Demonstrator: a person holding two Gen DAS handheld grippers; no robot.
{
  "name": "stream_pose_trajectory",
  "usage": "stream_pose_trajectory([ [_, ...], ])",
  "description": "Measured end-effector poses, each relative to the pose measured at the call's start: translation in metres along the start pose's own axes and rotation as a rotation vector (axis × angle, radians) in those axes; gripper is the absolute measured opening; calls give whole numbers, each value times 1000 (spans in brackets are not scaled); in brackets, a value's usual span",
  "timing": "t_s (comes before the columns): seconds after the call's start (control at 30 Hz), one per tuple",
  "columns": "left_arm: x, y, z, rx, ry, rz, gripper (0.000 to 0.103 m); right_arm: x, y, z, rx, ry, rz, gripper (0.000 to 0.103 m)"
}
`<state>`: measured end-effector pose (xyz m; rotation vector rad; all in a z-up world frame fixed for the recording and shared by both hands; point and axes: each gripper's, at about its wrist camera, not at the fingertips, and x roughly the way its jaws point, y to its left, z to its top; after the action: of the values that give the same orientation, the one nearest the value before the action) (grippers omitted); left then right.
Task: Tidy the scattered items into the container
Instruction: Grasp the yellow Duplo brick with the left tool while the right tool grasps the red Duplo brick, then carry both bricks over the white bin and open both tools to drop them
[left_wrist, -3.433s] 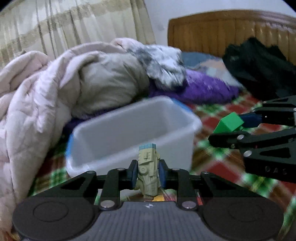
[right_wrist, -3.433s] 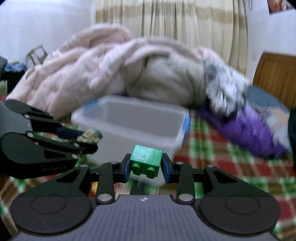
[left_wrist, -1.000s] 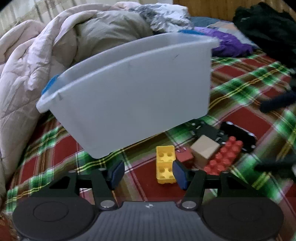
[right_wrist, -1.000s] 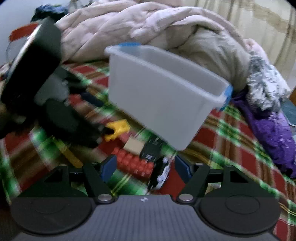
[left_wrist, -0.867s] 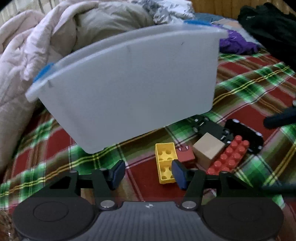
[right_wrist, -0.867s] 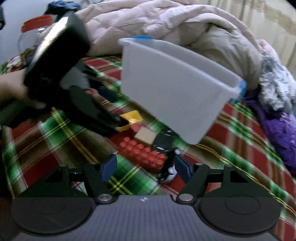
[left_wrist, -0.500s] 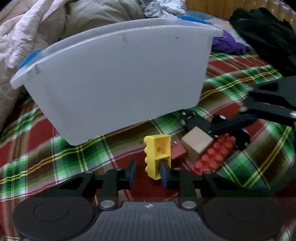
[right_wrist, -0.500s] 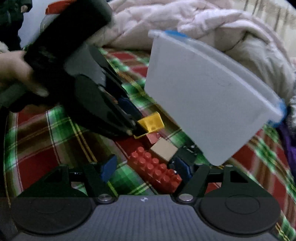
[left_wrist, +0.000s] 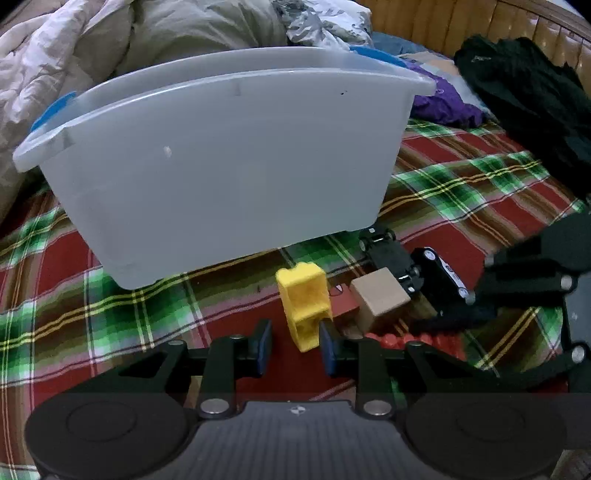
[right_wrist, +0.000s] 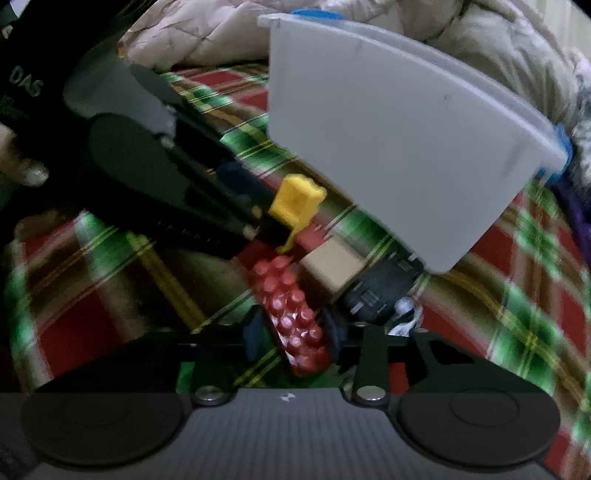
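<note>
A grey plastic tub (left_wrist: 229, 162) with blue handles stands on the plaid bedspread; it also shows in the right wrist view (right_wrist: 399, 122). My left gripper (left_wrist: 295, 345) holds a yellow brick (left_wrist: 304, 302) on end, just off the cover, in front of the tub; the brick also shows in the right wrist view (right_wrist: 295, 201). My right gripper (right_wrist: 293, 332) is closed around a long red studded brick (right_wrist: 291, 314) that lies on the bedspread. A tan wooden cube (left_wrist: 378, 297) and a black toy car (left_wrist: 391, 254) lie beside it.
A small red block (left_wrist: 341, 299) sits between the yellow brick and the cube. A second black toy (left_wrist: 443, 275) lies right of the car. A pink quilt (left_wrist: 55, 70), purple cloth (left_wrist: 447, 103) and black clothes (left_wrist: 524, 96) are heaped behind the tub.
My left gripper dropped the figure, came down, closed on the yellow brick and tipped it upright. My right gripper dropped the green brick, moved in low and closed around the red brick.
</note>
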<state>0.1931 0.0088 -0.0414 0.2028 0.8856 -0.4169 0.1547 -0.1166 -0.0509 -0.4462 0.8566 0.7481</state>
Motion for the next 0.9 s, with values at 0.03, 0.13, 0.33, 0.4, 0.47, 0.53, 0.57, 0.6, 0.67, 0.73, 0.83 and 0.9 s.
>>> stream_pose_trajectory([
  [0.03,1,-1,0,10,4,1,31,0,2,-3,3,3,8,30],
  [0.13,8,-3,1,37,7,9,32,1,4,-5,13,-1,8,29],
  [0.33,14,-8,3,60,-21,-5,25,6,4,-9,85,-37,27,29],
  [0.4,14,-10,3,58,-18,23,25,7,5,-9,105,-44,22,28],
  [0.47,9,-10,3,47,-24,42,25,6,9,-10,109,-48,12,28],
  [0.53,1,-8,5,47,-30,63,25,5,12,-11,111,-46,0,28],
  [0.57,-5,-7,5,50,-35,74,25,4,14,-12,115,-42,-7,28],
  [0.6,-12,-7,6,52,-42,86,25,3,16,-12,120,-37,-15,28],
  [0.67,-27,-7,6,53,-62,117,25,-1,22,-13,128,-31,-35,28],
  [0.73,-43,-8,5,45,-88,140,25,-9,31,-13,127,-40,-50,28],
  [0.83,-65,-13,6,38,-135,171,25,-29,41,-17,119,-68,-58,28],
  [0.9,-80,-16,8,44,-164,199,25,-46,50,-20,105,-79,-73,28],
])
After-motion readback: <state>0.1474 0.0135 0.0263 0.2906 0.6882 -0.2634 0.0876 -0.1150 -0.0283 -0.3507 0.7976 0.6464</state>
